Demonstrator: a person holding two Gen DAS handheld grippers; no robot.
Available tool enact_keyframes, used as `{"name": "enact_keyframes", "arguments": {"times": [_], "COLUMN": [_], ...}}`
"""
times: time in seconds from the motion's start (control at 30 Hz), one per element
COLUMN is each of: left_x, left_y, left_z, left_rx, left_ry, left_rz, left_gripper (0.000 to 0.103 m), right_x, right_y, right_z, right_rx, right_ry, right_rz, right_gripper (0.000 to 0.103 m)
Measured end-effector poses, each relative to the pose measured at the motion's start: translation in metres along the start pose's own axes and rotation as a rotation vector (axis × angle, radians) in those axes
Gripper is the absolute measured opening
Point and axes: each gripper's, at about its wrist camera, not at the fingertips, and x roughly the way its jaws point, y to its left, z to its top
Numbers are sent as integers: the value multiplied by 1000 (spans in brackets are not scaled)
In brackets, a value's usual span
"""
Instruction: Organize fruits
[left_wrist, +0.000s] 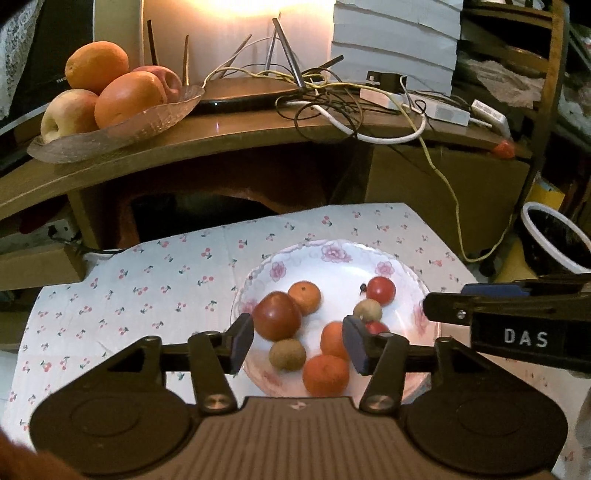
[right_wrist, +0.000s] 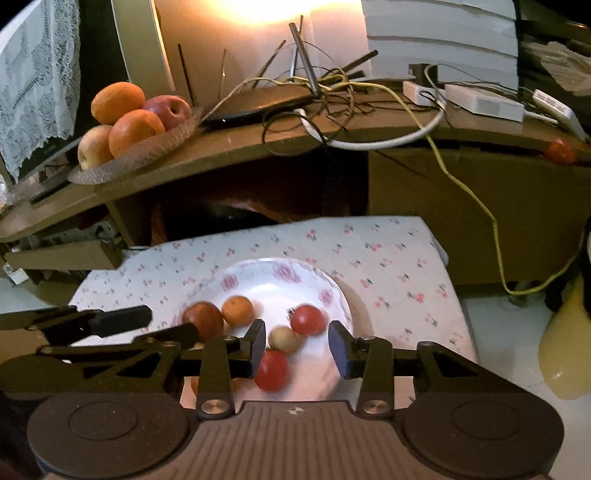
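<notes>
Left gripper (left_wrist: 297, 343) spread wide, empty, above white floral-rimmed plate (left_wrist: 343, 258) of small tomatoes, tangerines and kiwis on cherry-print clothed surface (left_wrist: 147, 280). Right gripper (right_wrist: 296, 347) likewise parted, empty, over red tomato (right_wrist: 271, 370).

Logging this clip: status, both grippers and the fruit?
Left gripper open, empty. Right gripper open, empty. Fruit all in floral bowl. Nothing blocking.
</notes>
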Motion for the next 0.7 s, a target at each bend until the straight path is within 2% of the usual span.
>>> {"name": "enact_keyframes", "arguments": {"times": [0.7], "left_x": [-46], "left_y": [-5], "left_z": [-49], "left_rx": [-42], "left_ry": [6], "left_rz": [67], "left_gripper": [84], "right_x": [-47], "right_y": [12], "right_z": [-46], "right_rx": [-3], "right_ry": [29], "right_rz": [-33], "right_gripper": [48]}}
